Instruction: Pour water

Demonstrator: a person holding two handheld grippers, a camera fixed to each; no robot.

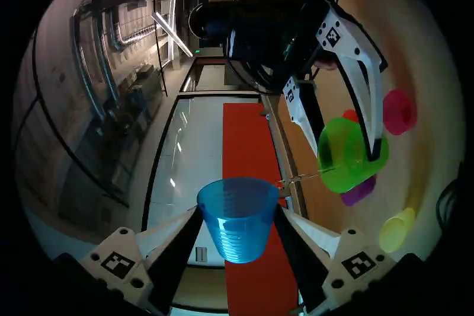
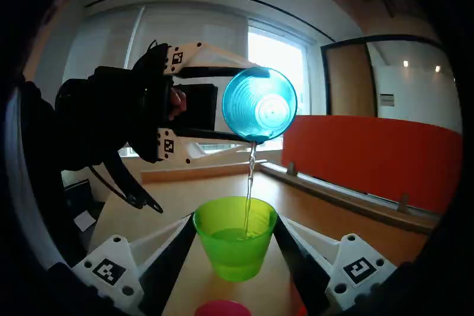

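Right gripper view: blue cup (image 2: 259, 104) over tumbler (image 2: 235, 239)

The left gripper (image 1: 238, 214) clamps a translucent blue cup (image 1: 238, 230) between both fingers. A thin thread of water (image 1: 302, 177) runs from the cup's rim towards a green cup (image 1: 343, 165). The right gripper (image 1: 345, 149) grips the green cup farther off, one white finger on each side. On the wooden table (image 1: 415, 61) near it are a pink cup (image 1: 398, 111), a purple cup (image 1: 359, 192) and a yellow cup (image 1: 396, 230). A red partition (image 1: 249, 144) runs behind the blue cup.
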